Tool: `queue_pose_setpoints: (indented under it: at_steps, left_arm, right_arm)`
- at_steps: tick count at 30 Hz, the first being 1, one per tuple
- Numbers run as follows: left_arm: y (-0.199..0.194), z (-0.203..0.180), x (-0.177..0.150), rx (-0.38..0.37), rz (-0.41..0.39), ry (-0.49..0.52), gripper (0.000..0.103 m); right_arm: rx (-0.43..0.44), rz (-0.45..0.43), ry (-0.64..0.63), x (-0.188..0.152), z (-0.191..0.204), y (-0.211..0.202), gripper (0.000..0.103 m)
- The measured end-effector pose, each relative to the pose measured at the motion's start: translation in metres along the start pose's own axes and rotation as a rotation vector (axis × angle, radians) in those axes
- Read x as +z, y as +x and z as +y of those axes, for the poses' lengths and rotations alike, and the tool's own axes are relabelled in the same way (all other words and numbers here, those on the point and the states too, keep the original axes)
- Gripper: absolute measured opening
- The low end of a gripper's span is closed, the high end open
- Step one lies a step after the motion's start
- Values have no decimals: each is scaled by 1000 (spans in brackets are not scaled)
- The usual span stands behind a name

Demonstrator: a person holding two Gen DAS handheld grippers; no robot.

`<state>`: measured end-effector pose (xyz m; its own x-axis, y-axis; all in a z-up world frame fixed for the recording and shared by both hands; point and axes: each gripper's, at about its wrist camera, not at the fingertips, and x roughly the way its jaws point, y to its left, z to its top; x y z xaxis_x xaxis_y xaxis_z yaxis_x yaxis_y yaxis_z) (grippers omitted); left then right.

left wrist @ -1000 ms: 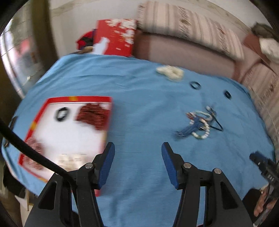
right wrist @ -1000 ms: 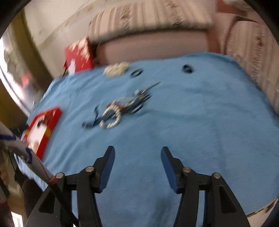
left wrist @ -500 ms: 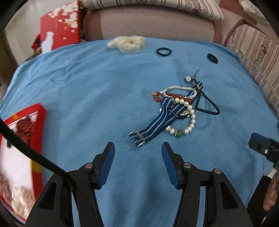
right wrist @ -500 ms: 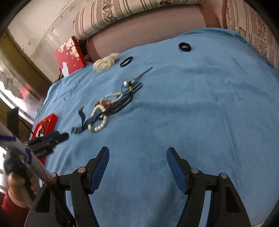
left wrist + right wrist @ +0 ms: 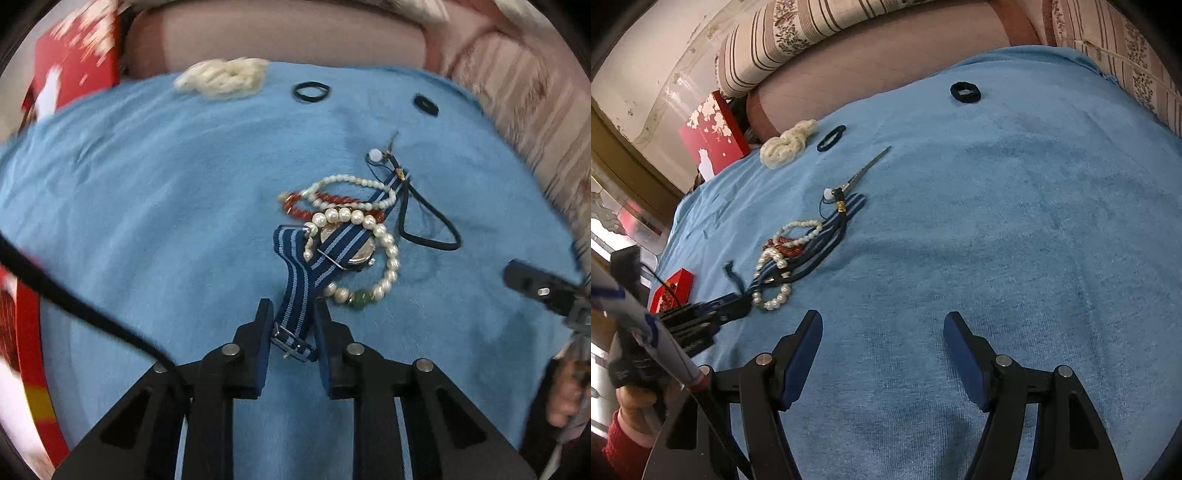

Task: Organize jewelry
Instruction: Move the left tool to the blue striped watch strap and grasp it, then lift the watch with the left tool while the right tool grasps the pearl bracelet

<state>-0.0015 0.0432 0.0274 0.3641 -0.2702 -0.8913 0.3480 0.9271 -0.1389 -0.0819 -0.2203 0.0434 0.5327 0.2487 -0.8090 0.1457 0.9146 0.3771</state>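
Two views differ: only the left wrist view shows the left hand-held gripper (image 5: pixel 290 325) with its fingers drawn close on either side of the striped watch strap (image 5: pixel 295 295) near its buckle; whether they pinch it I cannot tell. The strap's long axis runs away from the gripper into the bead bracelets (image 5: pixel 354 236) on the blue blanket (image 5: pixel 147 206). Only the right wrist view shows the right hand-held gripper (image 5: pixel 882 332), spread wide over bare blanket.

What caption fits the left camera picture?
Left gripper closing around a striped watch strap tangled with pearl bracelets on a blue cloth.
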Motion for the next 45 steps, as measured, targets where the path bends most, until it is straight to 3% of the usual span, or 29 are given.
queue_pose_setpoints:
  at_steps: [3, 8, 12, 15, 18, 22, 23, 25, 26, 28, 33, 39, 45]
  left_arm:
    - [-23, 23, -21, -13, -17, -66, 21]
    - [-51, 57, -66, 73, 1, -125, 22]
    - [-63, 64, -85, 115, -6, -131, 26]
    - [-67, 57, -87, 120, -17, -97, 29]
    - [-58, 47, -82, 125, -13, -44, 41]
    - [-39, 32, -74, 195, 2, 57, 37]
    - [-39, 31, -72, 182, 2, 64, 19]
    - [-41, 31, -65, 135, 20, 37, 18]
    - [-48, 34, -59, 54, 20, -9, 17]
    - [-74, 37, -48, -66, -30, -71, 17]
    - [-155, 35, -20, -182, -208, -122, 17]
    - [-206, 50, -16, -146, -310, -187, 17]
    - [-250, 77, -39, -84, -382, -256, 17]
  right_arm:
    - [-7, -5, -33, -3, 5, -3, 73]
    - [1, 6, -62, -9, 17, -1, 73]
    - [17, 13, -85, -15, 31, -1, 73]
    - [24, 21, -107, -20, 41, -1, 73]
    - [30, 27, -121, -22, 49, 0, 73]
    - [33, 29, -138, -25, 57, 0, 73]
    - [32, 28, -144, -25, 59, 0, 73]
    - [25, 23, -153, -25, 61, -1, 73]
    - [23, 21, -157, -24, 61, -1, 73]
    - [19, 18, -154, -22, 60, 0, 73]
    - [33, 22, -125, -22, 56, 3, 73]
    - [97, 41, -148, -30, 72, 4, 73]
    - [175, 76, -275, -33, 128, 20, 73]
